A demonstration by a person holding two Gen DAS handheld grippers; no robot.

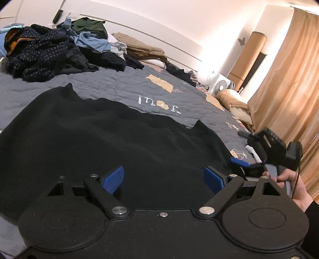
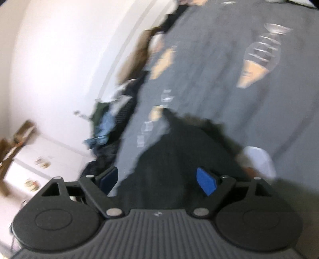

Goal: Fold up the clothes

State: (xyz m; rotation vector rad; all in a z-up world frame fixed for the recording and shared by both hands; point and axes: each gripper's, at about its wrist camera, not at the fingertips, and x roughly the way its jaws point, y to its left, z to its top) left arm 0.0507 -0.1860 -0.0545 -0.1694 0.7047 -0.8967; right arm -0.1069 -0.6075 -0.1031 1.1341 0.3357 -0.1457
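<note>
Black garment (image 1: 103, 139) lies flat beneath both grippers' (left (image 1: 163, 179), right (image 2: 157, 179)) released, empty jaws.

A grey quilted bedspread (image 1: 123, 85) covers the bed; a white fan (image 1: 220, 86), tan curtains (image 1: 289, 79) and a black hairbrush (image 1: 57, 16) stand beyond.

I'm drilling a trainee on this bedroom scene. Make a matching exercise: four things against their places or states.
Things:
1. black garment
2. pile of clothes
3. white fan
4. left gripper

States:
A. heaped at the far side of the bed
B. open, nothing between the pads
C. spread flat on the grey quilt
D. beside the bed, near the curtain

Pairs: 1-C, 2-A, 3-D, 4-B
</note>
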